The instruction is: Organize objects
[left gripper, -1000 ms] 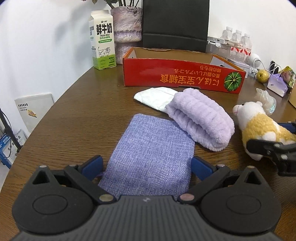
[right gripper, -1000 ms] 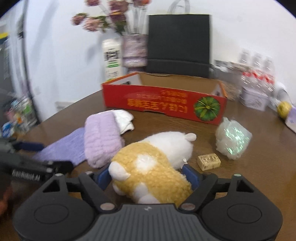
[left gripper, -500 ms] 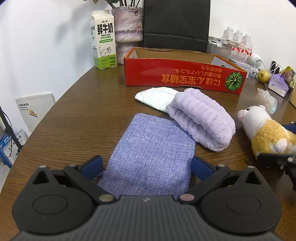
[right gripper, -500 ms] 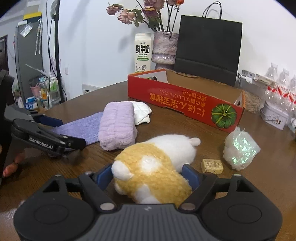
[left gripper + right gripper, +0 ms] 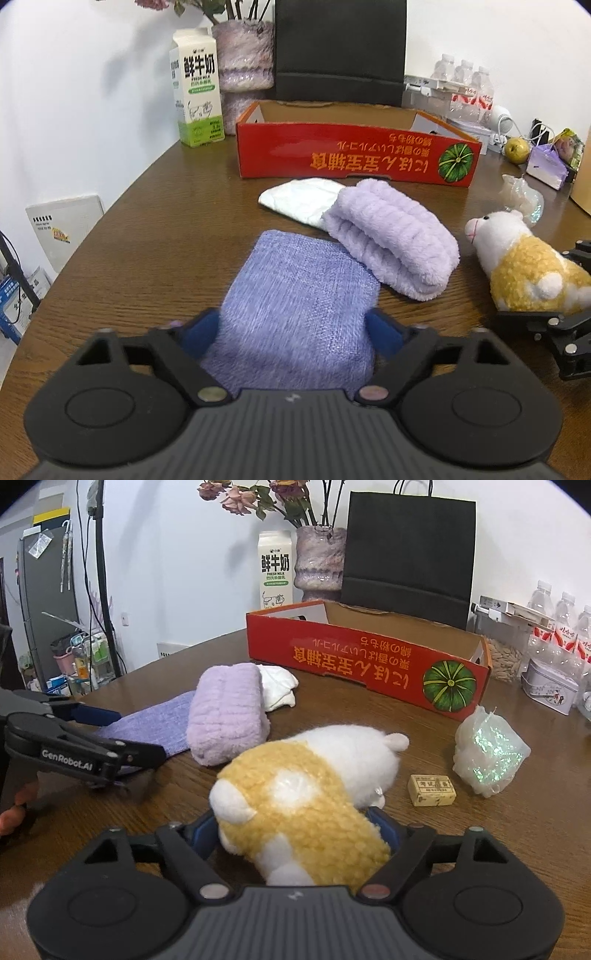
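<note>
A blue-purple woven pouch [image 5: 299, 295] lies on the brown table [image 5: 166, 236] between the jaws of my left gripper [image 5: 293, 325]. These jaws are closing, and the blue pads [image 5: 201, 328] press its two edges so that it bulges. My right gripper [image 5: 295, 819] is closing on a yellow-and-white plush toy [image 5: 306, 786], pads against its sides. A folded lilac fluffy towel [image 5: 391, 240] and a white cloth [image 5: 299, 199] lie ahead. Behind them stands an open red cardboard box [image 5: 354, 158]. The right wrist view shows the left gripper [image 5: 85, 753] at the left.
A milk carton [image 5: 197, 88], a vase [image 5: 243, 70] and a black paper bag [image 5: 340, 48] stand behind the box. An iridescent wrapped lump [image 5: 487, 749] and a small tan box [image 5: 432, 790] lie right of the plush. Bottles [image 5: 561, 624] and a tin [image 5: 550, 690] crowd the far right.
The left jaws have narrowed onto the pouch, which now bunches up between the pads. The right gripper has turned a little with the plush toy still between its jaws.
</note>
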Available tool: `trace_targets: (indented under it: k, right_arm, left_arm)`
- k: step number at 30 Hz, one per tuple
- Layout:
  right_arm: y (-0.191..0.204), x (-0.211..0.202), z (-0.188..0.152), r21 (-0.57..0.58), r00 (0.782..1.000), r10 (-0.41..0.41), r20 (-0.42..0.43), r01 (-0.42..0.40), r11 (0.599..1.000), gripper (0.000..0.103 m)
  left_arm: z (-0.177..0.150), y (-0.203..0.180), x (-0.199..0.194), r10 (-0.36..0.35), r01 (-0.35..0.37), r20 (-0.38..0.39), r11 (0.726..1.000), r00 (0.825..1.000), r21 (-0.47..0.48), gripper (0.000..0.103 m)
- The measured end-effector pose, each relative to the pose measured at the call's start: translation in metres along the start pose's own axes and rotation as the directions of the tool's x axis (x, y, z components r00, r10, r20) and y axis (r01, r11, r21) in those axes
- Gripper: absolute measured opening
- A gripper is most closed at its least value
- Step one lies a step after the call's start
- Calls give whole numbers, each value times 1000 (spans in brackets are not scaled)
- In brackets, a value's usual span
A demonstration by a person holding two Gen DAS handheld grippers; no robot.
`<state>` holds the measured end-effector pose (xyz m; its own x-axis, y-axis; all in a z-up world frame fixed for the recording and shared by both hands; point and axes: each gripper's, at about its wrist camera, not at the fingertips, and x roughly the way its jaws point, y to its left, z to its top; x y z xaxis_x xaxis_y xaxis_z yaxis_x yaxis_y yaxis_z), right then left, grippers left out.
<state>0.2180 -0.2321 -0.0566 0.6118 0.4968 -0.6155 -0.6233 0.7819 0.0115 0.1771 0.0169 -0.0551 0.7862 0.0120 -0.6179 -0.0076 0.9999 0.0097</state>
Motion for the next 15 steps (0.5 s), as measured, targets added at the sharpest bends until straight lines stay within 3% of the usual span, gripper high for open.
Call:
trace_targets:
  k: [3, 4, 7, 15]
  right_arm:
    - [5, -4, -1, 0, 1000, -5, 15, 5, 1000, 77]
    - [6, -5, -2, 3, 1000, -10, 21, 10, 1000, 77]
    - [8, -10, -3, 19, 999, -19, 40, 18, 1000, 76]
    - [10, -20, -6, 34, 996, -24, 88, 21, 999, 76]
  left_arm:
    - [-3, -2, -7, -10, 10, 22, 1000, 1000, 5, 40]
    - [-4, -3, -9, -13, 12, 27, 1000, 1000, 6, 24]
    - [-7, -6, -15, -4, 4, 30, 1000, 1000, -3, 19]
    - [-6, 2, -33, 13, -11, 52, 999, 999, -38, 18]
